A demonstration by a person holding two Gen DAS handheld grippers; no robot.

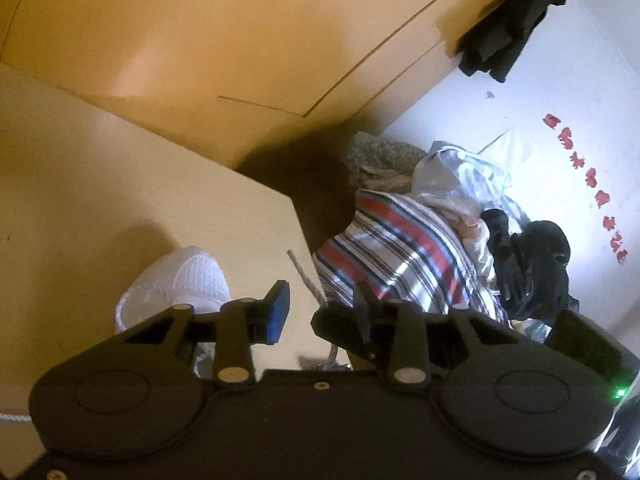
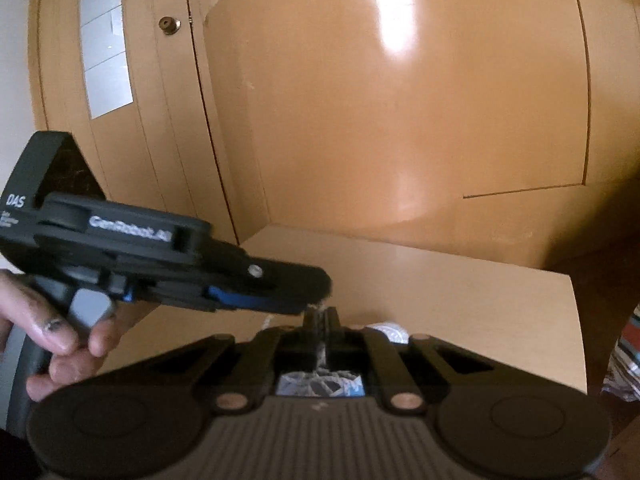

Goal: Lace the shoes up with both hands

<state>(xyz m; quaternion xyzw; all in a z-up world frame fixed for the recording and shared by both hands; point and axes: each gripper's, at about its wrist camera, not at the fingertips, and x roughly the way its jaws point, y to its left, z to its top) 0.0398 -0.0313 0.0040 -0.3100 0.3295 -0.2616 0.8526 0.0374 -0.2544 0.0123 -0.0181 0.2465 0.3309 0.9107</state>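
Landmark: the white shoe (image 1: 176, 284) on the desk (image 1: 80, 200). Nearest the right wrist camera, the right gripper (image 2: 320, 320) has its jaws pressed together, pinching a grey-white lace (image 2: 320, 344) that runs down toward the shoe, of which only a pale sliver shows below the fingers in that view. Just above the pinch, the left gripper (image 2: 316, 294) comes in from the side, held by a hand (image 2: 56, 340) on its handle, with its tip touching or very near the lace; blur hides actual contact. In the left wrist view its jaws stand partly spread, blue pad (image 1: 278, 312) on one side, and the lace (image 1: 308, 280) rises between them, right of the shoe; I cannot see the pads pressing it. Judgement: the step looks like a handover or tensioning of the lace end. To do it well, keep the right pinch firm and the lace taut, then close the left pads squarely on it before releasing. Shoe: white mesh toe, rounded, lying near the desk edge. Beyond the shoe, off the desk: striped cloth (image 1: 400, 248), then a wooden cabinet (image 1: 240, 40).
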